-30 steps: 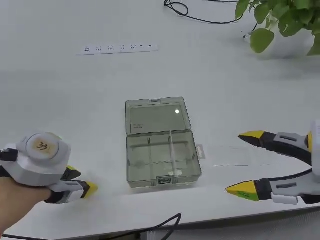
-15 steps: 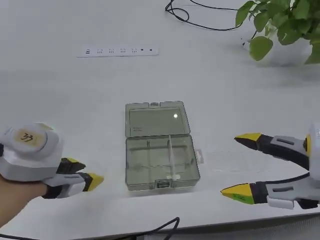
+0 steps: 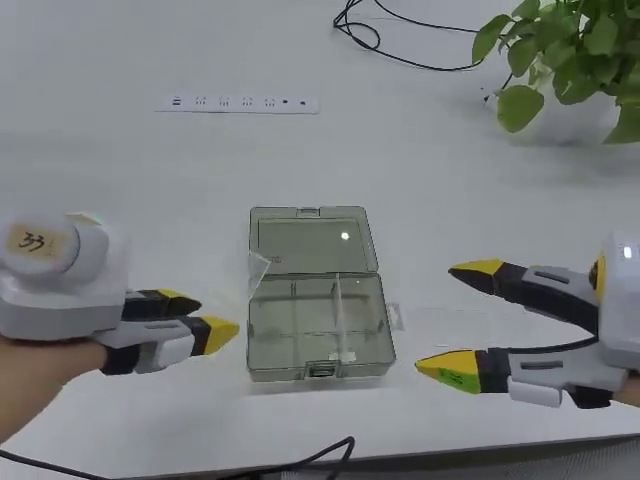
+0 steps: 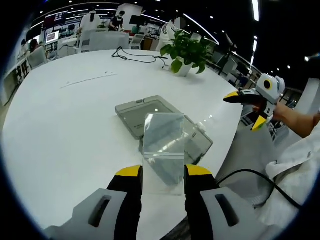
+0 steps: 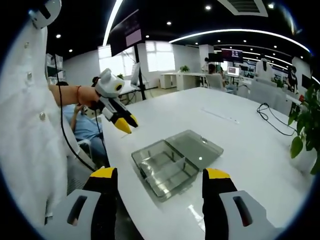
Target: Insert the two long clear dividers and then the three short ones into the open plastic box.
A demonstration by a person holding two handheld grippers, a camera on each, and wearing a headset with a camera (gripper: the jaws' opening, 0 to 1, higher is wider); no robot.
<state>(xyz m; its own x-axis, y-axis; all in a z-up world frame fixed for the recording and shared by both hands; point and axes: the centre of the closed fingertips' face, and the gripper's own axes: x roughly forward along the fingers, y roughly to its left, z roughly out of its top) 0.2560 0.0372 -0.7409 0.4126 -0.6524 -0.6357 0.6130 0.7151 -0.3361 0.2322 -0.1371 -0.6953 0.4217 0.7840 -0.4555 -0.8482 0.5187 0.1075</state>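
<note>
The open grey plastic box (image 3: 318, 335) lies mid-table, its lid (image 3: 312, 240) flat behind it. One clear divider (image 3: 340, 308) stands upright inside the base. My left gripper (image 3: 205, 320) hovers just left of the box, shut on a clear divider (image 4: 164, 145) that stands up between its jaws (image 4: 164, 172); the box (image 4: 150, 112) is beyond it. My right gripper (image 3: 458, 318) is open and empty to the right of the box. More clear dividers (image 3: 445, 318) lie faintly visible on the table between its jaws. In the right gripper view the box (image 5: 175, 160) is straight ahead of the open right gripper (image 5: 160, 175).
A white power strip (image 3: 238, 103) lies far back. A potted plant (image 3: 570, 50) stands at the back right beside a black cable (image 3: 400, 40). Another black cable (image 3: 320, 455) runs along the table's near edge. A person's sleeve (image 5: 30, 125) fills the left of the right gripper view.
My left gripper has moved right and up toward the box, carrying the clear divider. The right gripper has drifted a little left toward the box.
</note>
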